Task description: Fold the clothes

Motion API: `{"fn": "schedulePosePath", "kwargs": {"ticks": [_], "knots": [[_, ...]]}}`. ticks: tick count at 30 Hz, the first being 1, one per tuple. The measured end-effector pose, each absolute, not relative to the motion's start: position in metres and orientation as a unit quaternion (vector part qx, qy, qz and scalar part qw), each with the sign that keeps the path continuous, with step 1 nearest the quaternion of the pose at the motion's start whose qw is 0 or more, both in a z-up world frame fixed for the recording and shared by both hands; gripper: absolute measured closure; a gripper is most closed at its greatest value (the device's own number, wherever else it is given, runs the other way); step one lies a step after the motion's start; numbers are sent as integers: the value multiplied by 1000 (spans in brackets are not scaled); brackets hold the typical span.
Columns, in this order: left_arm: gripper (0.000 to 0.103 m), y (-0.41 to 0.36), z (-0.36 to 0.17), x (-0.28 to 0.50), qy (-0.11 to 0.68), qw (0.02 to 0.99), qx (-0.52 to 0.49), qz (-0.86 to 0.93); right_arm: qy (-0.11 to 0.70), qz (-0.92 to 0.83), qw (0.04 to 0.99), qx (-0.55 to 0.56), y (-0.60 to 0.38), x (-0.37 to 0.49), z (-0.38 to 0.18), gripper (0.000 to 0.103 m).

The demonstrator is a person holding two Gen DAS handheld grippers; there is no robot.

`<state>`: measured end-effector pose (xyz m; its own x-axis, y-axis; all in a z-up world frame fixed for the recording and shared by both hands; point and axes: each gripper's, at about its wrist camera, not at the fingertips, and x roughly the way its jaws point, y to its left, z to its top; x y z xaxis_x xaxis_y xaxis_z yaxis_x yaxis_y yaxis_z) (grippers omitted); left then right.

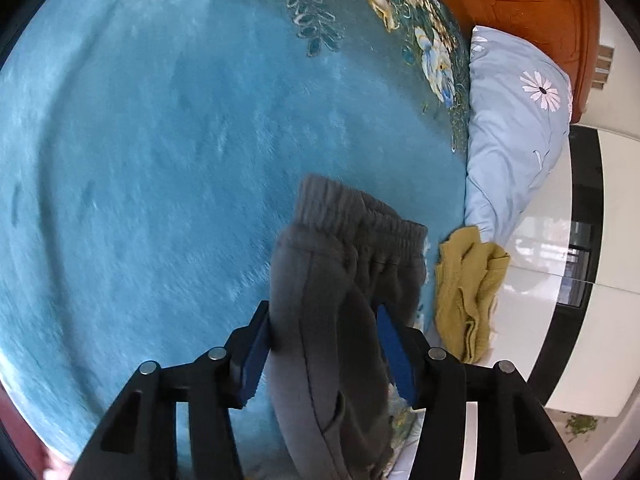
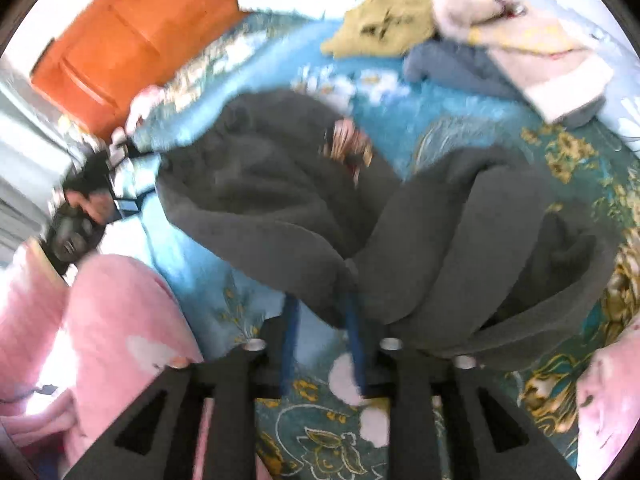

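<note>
While the dark grey sweatpants (image 1: 340,280) hang between the blue pads of my left gripper (image 1: 324,332), I judge the garment soft, thick and limp, with moderate weight for cloth: it drapes in heavy rolls and will sag wherever unsupported. The jaws stand fairly wide but the bunched fabric fills the gap and both pads press it, so I read this tool as clamped on the sweatpants near the waist. The gathered elastic waistband (image 1: 360,216) sits lower centre of the left view, just above the pads. That band is the firmest part and the best place to hold; the side seam running down the leg is a second sound line.

In the right view, the sweatpants (image 2: 460,240) fill the middle of the frame in a crumpled heap on the teal floral blanket (image 2: 460,120). My right gripper (image 2: 322,320) shows its blue pads close together at lower centre, with a fold of grey cloth at their tips. The frame is blurred; I cannot tell whether the cloth is actually pinched.

The left view alone shows the waistband, a mustard garment (image 1: 468,292) at the blanket edge to the right, and a pale blue pillow (image 1: 516,120) above it. The right view alone shows the full spread of the legs, a pink sleeve (image 2: 120,340) at lower left, and a pile of other clothes (image 2: 500,52) at upper right.
</note>
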<state>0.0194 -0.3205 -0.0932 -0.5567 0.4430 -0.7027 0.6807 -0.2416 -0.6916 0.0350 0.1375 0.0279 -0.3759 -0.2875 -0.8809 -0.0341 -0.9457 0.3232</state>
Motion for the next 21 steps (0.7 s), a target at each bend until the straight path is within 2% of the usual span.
{"fn": "schedulePosePath", "kwargs": {"ticks": [2, 4, 8, 10, 12, 14, 16, 17, 21], "knots": [[44, -315, -92, 23, 613, 96, 460, -635, -159, -829, 51, 534, 158, 36, 37, 54], [44, -309, -92, 25, 619, 113, 461, -625, -185, -832, 10, 523, 184, 34, 37, 54], [46, -292, -105, 25, 618, 146, 484, -602, -293, -802, -75, 515, 239, 17, 6, 54], [55, -292, -111, 28, 627, 147, 487, -590, -319, -781, -106, 526, 251, 5, -14, 54], [75, -299, -107, 31, 619, 154, 478, -604, -322, -770, -129, 536, 253, -3, -27, 54], [85, -304, -100, 34, 603, 162, 473, -622, -335, -759, -137, 541, 253, -7, -34, 54], [91, -305, -93, 34, 585, 163, 472, -639, -363, -744, -139, 543, 254, -11, -39, 81], [94, -304, -89, 33, 575, 162, 472, -648, -372, -740, -139, 542, 254, -13, -39, 99], [97, -310, -63, 44, 559, 165, 397, -708, -330, -807, -119, 476, 249, -2, 16, 99]]}}
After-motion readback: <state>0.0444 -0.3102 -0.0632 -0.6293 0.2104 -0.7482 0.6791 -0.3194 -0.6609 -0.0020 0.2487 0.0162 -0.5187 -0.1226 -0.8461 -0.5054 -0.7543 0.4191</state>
